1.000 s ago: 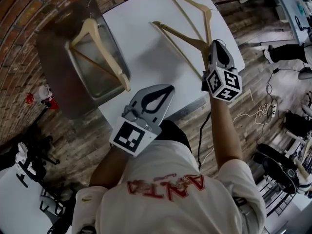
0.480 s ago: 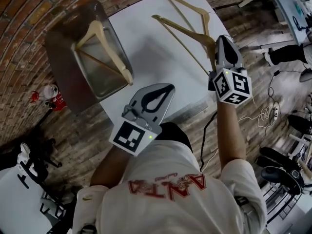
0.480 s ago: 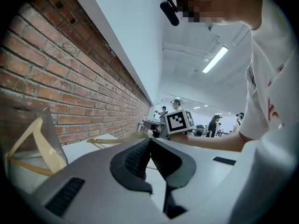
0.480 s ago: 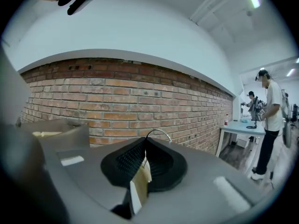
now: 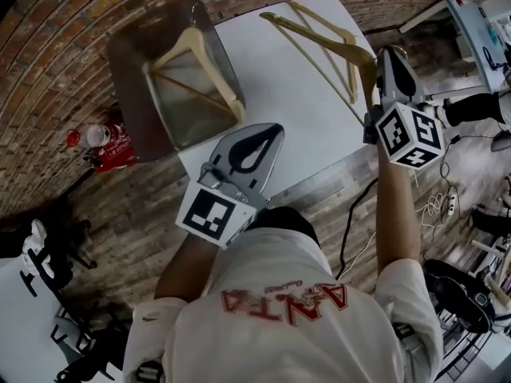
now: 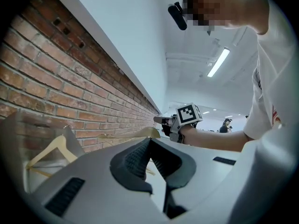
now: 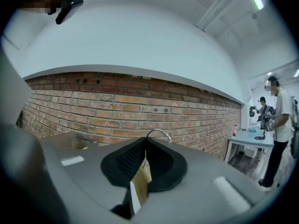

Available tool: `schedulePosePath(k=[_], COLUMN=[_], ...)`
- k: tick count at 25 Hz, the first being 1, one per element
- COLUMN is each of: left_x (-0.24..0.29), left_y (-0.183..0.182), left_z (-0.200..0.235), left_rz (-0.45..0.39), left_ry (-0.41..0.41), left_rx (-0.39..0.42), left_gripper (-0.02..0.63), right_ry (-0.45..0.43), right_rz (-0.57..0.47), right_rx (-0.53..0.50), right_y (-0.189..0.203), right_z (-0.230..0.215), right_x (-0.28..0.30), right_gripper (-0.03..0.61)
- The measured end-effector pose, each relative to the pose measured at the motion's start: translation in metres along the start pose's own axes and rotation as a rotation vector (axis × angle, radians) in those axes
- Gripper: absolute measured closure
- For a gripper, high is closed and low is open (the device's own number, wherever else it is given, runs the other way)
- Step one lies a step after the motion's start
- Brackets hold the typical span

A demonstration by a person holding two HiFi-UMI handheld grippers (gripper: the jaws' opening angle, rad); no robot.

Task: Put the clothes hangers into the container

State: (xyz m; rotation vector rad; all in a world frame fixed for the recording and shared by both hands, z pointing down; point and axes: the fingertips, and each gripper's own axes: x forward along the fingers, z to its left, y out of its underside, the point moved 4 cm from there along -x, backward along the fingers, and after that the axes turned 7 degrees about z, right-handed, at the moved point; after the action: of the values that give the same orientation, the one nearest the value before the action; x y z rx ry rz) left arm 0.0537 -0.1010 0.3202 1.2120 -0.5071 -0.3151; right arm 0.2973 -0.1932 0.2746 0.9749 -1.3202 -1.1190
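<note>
Your right gripper [image 5: 389, 54] risen since earlier, jaws clamped on wooden hanger [image 7: 141, 176] (hook above them), your left gripper [image 5: 267, 130] closed, empty, second hanger [image 5: 194, 37] in container [image 5: 128, 46]

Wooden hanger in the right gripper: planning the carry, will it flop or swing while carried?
Probably stiff: the wooden hanger shows straight, unbent bars. Likely light, since they're thin. The right gripper pinches it beside the hook, so the long arms may pivot or swing.

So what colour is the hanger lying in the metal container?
The hanger is pale natural wood, clearest in the head view.
</note>
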Motion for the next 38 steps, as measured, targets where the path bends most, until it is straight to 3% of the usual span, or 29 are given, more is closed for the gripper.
schedulePosePath(k=[11, 20, 29, 38], left_x=[-0.067, -0.134, -0.187, -0.216], left_y=[-0.011, -0.014, -0.020, -0.017], left_z=[0.025, 0.050, 0.082, 0.107], left_rz=[-0.125, -0.169, -0.195, -0.204], left_ry=[-0.108, -0.194, -0.274, -0.309], left_rx=[-0.005, -0.011, -0.009, -0.024], left_gripper=[0.604, 0.604, 0.604, 0.604], right_ry=[-0.130, -0.262, -0.386, -0.370], right_rz=[-0.089, -0.043, 0.132, 0.255], right_rx=[-0.055, -0.076, -0.089, -0.172], right_y=[-0.086, -0.122, -0.111, -0.092], right_z=[0.081, 0.162, 0.238, 0.275], right_x=[-0.001, 0.009, 0.051, 0.104], right_gripper=[0.568, 0.568, 0.568, 0.568])
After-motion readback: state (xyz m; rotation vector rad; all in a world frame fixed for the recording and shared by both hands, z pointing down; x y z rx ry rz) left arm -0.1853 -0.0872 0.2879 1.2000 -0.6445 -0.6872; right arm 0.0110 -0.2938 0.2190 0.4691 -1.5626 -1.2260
